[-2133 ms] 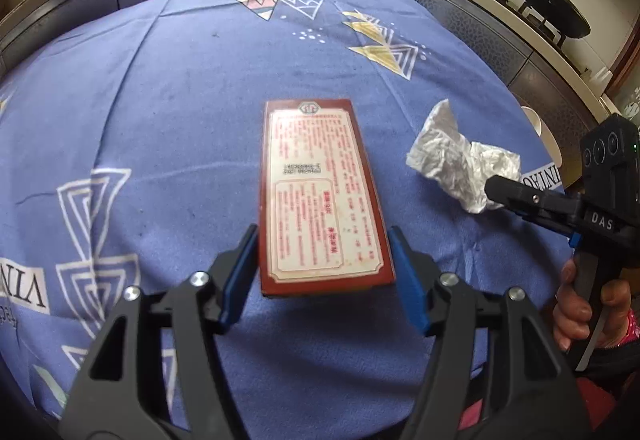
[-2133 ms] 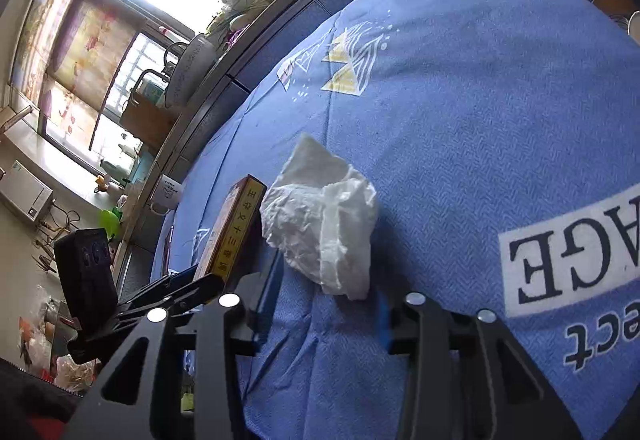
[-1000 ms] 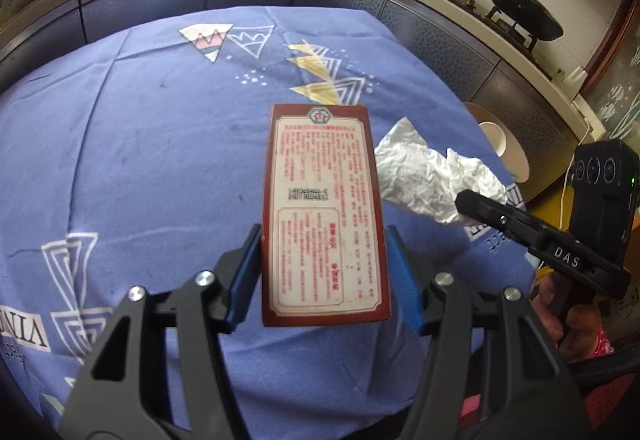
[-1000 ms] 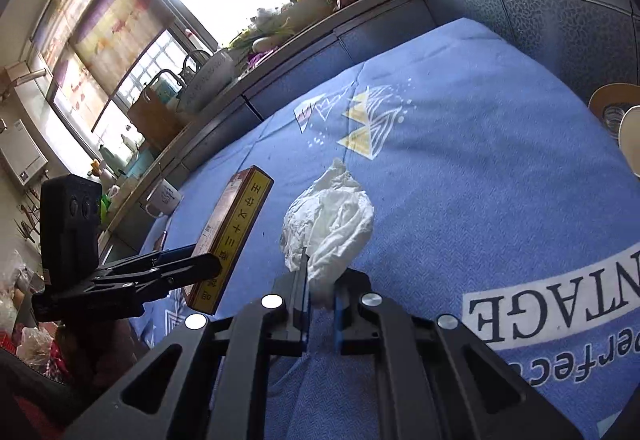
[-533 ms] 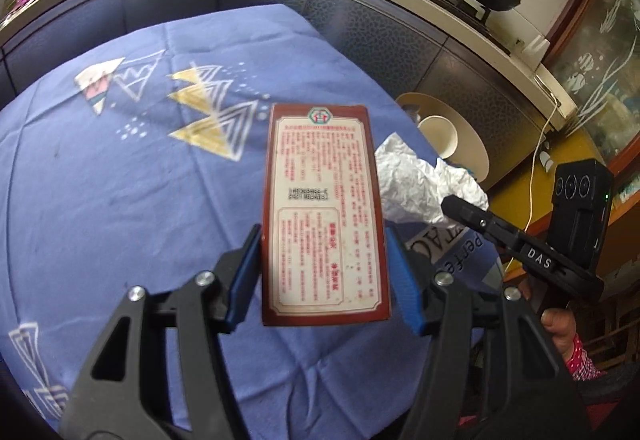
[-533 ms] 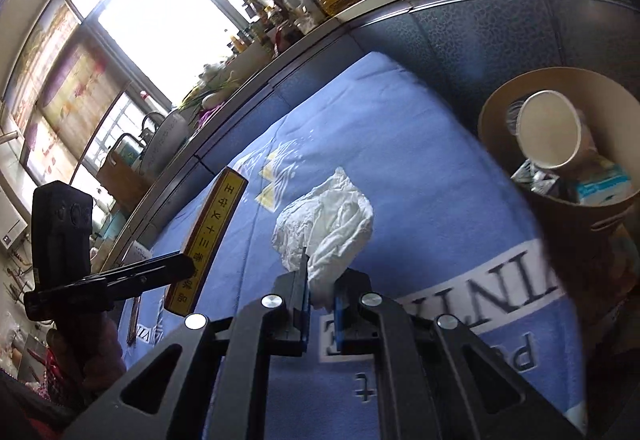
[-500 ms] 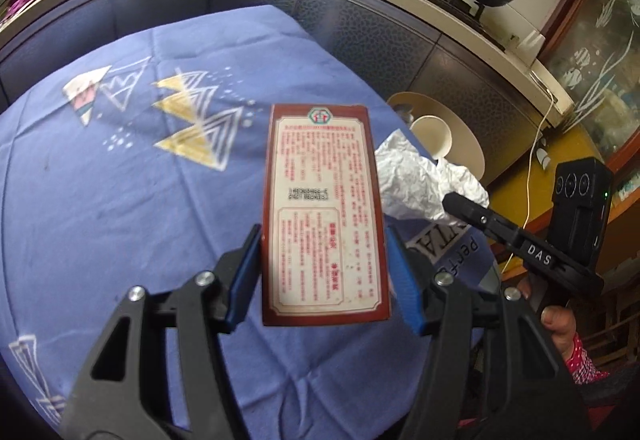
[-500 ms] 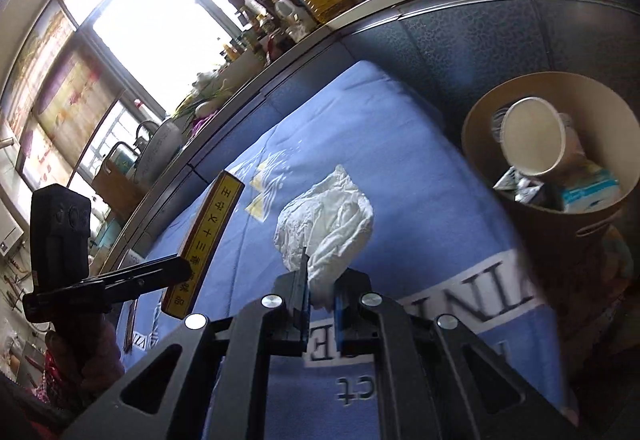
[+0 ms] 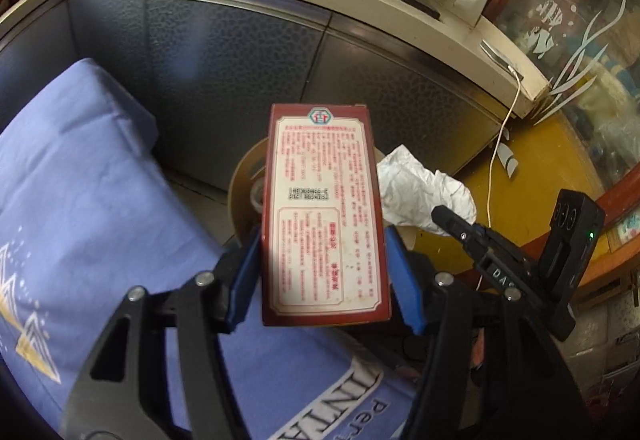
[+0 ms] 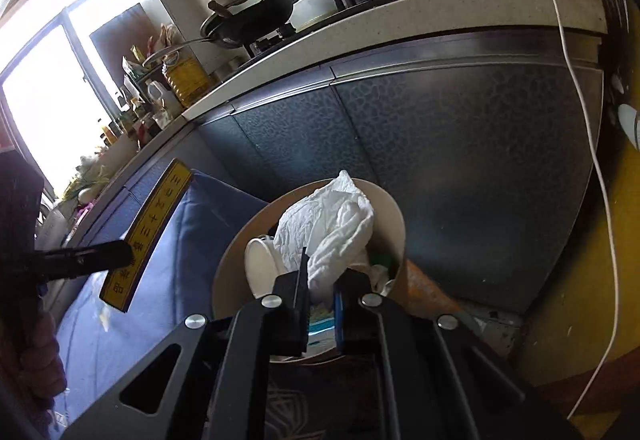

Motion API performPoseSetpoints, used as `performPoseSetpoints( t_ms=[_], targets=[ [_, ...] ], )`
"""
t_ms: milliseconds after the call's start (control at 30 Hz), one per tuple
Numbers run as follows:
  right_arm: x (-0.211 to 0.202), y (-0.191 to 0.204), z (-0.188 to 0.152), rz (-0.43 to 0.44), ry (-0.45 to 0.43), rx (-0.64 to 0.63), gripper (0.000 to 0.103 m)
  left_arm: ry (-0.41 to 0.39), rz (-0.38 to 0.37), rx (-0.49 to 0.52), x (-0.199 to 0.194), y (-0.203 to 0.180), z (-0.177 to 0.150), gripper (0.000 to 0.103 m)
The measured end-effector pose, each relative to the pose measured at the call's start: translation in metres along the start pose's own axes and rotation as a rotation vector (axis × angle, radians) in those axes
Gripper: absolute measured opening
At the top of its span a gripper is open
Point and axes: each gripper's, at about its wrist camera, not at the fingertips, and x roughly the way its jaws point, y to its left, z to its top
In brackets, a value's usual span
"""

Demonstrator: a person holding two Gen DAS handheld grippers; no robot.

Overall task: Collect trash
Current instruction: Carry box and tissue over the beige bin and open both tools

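1. Step in hand: delivery. Both pieces of trash are lifted clear and are being brought to the round tan bin (image 10: pixel 394 216) standing on the floor beside the blue-clothed bench (image 9: pixel 92 208).
2. Right gripper (image 10: pixel 320 286): jaws closed tight on the crumpled white tissue (image 10: pixel 332 228). The tissue hangs directly over the bin's mouth, above a white paper cup (image 10: pixel 260 264) and other refuse already inside.
3. Left gripper (image 9: pixel 322 280): blue pads (image 9: pixel 240 280) clamp the long sides of the red box (image 9: pixel 322 216), label face up. The box is in the air over the bench edge, its far end covering part of the bin rim (image 9: pixel 240 176).
4. Judgement: the tissue appears ready for release; the next move calls for opening the right jaws where they are.
5. Judgement: the box likely needs carrying further out until it sits wholly over the opening, probably tipped end-down, since it is long against the bin's mouth.
6. Risk: the two grippers are close together at the bin; releasing one at a time would avoid a clash.
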Motion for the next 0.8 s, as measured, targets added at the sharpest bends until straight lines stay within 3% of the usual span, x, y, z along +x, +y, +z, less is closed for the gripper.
performPoseSetpoints(
  t_ms=[133, 300, 400, 467, 800],
  targets=[
    [0.016, 0.006, -0.003, -0.047, 0.012, -0.085, 0.008, 0.042, 0.003, 0.019, 0.038, -0.012, 0.020, 0.058],
    [0.032, 0.014, -0.009, -0.047, 0.044, -0.166, 0.010, 0.122, -0.012, -0.035, 0.074, -0.007, 0.031, 0.060],
    [0.036, 0.014, -0.013, -0.036, 0.050, -0.162, 0.028, 0.147, -0.018, -0.088, 0.081, -0.001, 0.032, 0.070],
    [0.034, 0.013, -0.015, -0.025, 0.037, -0.136, 0.056, 0.133, -0.022, -0.101, 0.077, 0.002, 0.032, 0.070],
    [0.005, 0.018, -0.015, -0.022, -0.041, -0.084, 0.059, 0.054, -0.014, -0.128, 0.039, 0.013, 0.014, 0.070]
  ],
)
